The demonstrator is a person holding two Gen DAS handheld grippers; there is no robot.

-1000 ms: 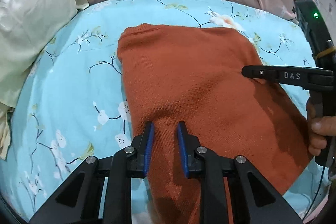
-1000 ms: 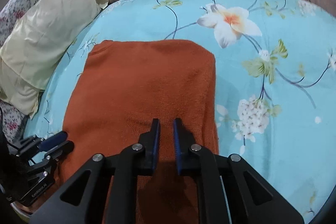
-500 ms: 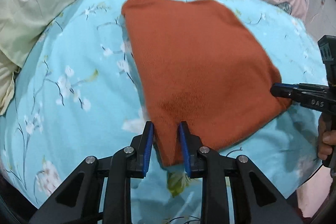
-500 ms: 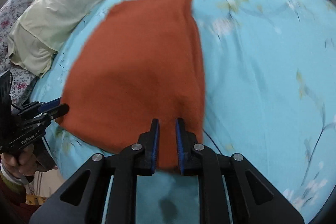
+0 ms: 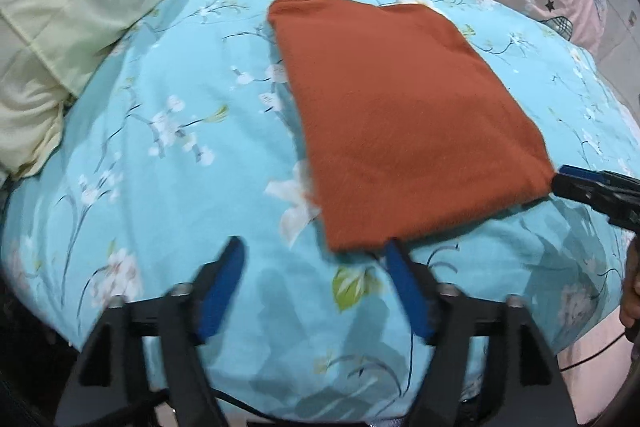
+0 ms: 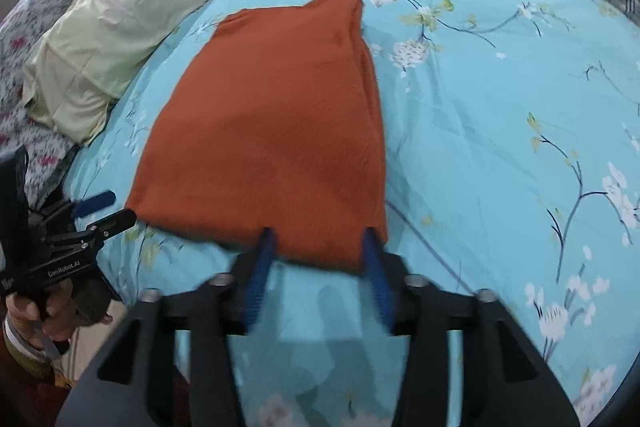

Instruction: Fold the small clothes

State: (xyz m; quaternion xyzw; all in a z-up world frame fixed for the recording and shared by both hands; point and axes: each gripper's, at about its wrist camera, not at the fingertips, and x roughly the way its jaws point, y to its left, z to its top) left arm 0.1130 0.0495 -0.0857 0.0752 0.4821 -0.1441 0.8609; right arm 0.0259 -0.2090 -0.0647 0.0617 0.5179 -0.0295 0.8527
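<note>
- Floral blue bedsheet (image 5: 168, 195) spreads under us; cream pillow (image 5: 72, 27) far left.
- Folded orange garment (image 5: 400, 115) lies flat mid-sheet.
- Our left gripper (image 5: 314, 253) gapes wide at its near corner.
- Our right gripper (image 6: 318, 241) spread, straddling the near hem, gripping nothing.

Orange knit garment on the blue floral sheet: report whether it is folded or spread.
Folded. The orange knit garment lies flat as a compact rectangle with no sleeves showing, layered edges along its right side. Both grippers, left and right, are open.
</note>
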